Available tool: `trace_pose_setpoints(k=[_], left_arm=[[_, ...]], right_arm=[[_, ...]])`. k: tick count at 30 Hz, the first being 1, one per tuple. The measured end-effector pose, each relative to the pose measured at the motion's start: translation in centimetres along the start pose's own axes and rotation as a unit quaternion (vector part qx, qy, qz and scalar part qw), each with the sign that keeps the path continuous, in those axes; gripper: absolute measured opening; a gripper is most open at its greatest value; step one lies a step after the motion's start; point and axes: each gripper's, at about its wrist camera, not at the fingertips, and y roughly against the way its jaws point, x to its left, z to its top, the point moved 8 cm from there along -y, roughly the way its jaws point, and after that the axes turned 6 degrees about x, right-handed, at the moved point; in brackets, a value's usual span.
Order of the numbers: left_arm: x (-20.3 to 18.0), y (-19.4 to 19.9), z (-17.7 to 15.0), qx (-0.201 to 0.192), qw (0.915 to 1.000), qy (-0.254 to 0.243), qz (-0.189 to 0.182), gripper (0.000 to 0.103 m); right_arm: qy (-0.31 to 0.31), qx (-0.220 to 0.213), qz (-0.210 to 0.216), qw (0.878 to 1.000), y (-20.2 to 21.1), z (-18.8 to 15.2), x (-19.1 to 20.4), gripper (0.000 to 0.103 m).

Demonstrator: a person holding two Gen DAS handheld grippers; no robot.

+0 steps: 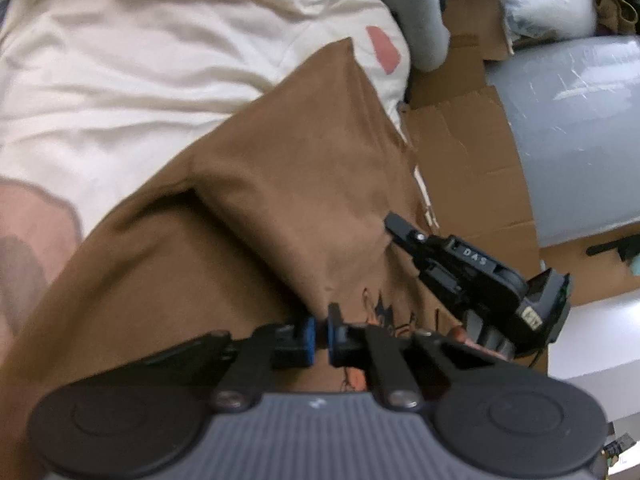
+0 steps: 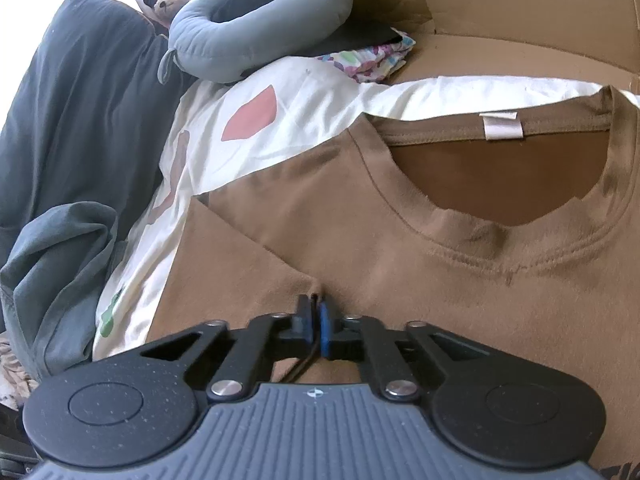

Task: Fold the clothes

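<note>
Left wrist view first: the left gripper [image 1: 320, 330] has its blue pads pinched together on a fold of the brown t-shirt [image 1: 280, 184], and the cloth rises from the pads in a peaked fold. The shirt lies across a cream bedsheet [image 1: 120, 80] with pink and green patches. The right gripper [image 1: 394, 222] pokes in from the right, its tip down on the shirt, and you can read "DAS" in white letters on its black body. A bit of orange and black print shows on the shirt right by the left pads, too blurry to read. Flattened cardboard [image 1: 472, 160] sits beyond the sheet's edge.

Right wrist view: the right gripper [image 2: 316, 320] is clamped shut on a pinch of the same shirt [image 2: 380, 248], just below the collar. The neckline faces the camera with a blank white tag [image 2: 502, 125] sewn inside. A grey neck pillow [image 2: 248, 32] and a dark blanket [image 2: 72, 120] sit upper left.
</note>
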Motion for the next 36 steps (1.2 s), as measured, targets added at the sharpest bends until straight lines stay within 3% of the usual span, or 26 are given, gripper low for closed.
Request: trace_pose_setpoints(k=[9, 14, 16, 19, 24, 29, 36], left_arm=[[0.8, 0.5, -0.3, 0.019, 0.9987, 0.047, 0.003, 0.005], [0.6, 1.0, -0.5, 0.036, 0.9986, 0.031, 0.022, 0.009], [0.2, 1.9, -0.6, 0.033, 0.9988, 0.016, 0.033, 0.015], [-0.4, 3.3, -0.5, 0.022, 0.9987, -0.006, 0.045, 0.016], [-1.8, 5.2, 0.6, -0.01, 0.9983, -0.037, 0.044, 0.016], [-2.1, 4.6, 2.2, -0.031, 0.9955, -0.064, 0.062, 0.016], [0.6, 3.4, 3.3, -0.047, 0.9883, -0.057, 0.133, 0.019]], right_arm=[[0.021, -0.005, -0.022, 1.0, -0.4, 0.2, 0.3, 0.001], [0.011, 0.003, -0.027, 1.0, -0.3, 0.3, 0.1, 0.007], [0.014, 0.001, -0.03, 0.999, 0.2, 0.3, 0.1, 0.016], [0.014, -0.007, -0.032, 0.999, 1.1, 0.4, 0.0, 0.025], [0.022, -0.011, -0.029, 0.999, 2.4, -0.1, 0.1, 0.025], [0.028, -0.009, -0.034, 0.999, 3.6, -0.9, -0.1, 0.025], [0.035, 0.0, -0.046, 0.998, 5.8, -2.9, -0.9, 0.025]])
